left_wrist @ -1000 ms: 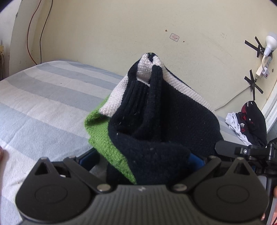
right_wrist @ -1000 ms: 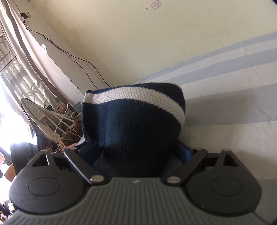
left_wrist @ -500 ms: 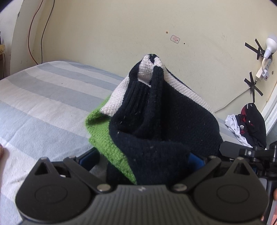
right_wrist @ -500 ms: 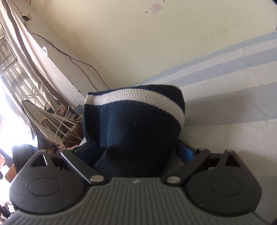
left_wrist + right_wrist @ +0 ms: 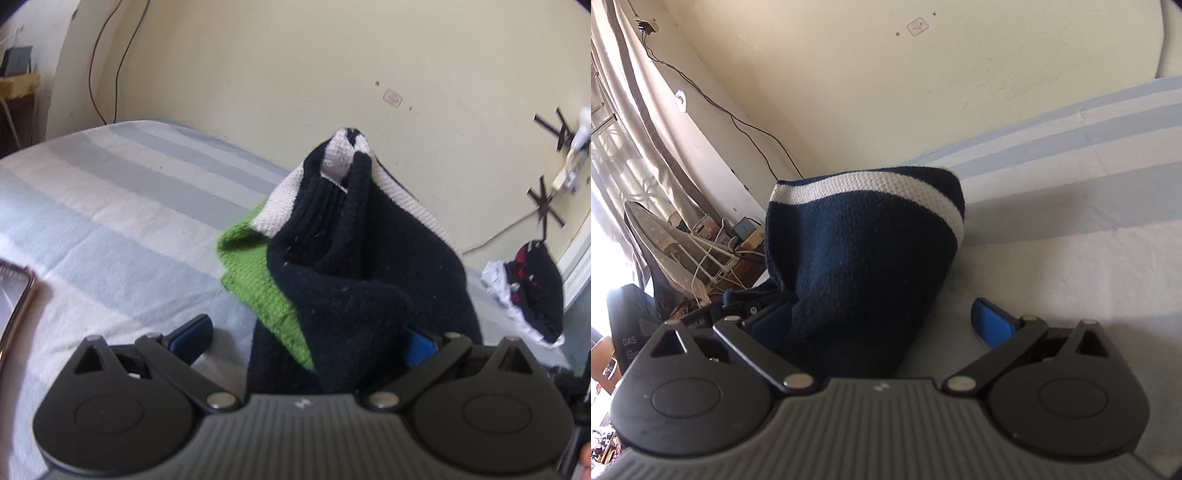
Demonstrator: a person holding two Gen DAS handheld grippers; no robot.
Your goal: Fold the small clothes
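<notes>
Rising between the spread fingers of the left gripper [image 5: 306,339], the navy knit garment [image 5: 362,280] with its white stripe and green panel stands bunched over the striped bedsheet [image 5: 110,221], the left pad clear of it; a pile of clothes [image 5: 532,291] lies far right by the wall. In the right view, the right gripper [image 5: 882,325] is also spread, its right pad apart from the cloth, which drapes against the left pad.
</notes>
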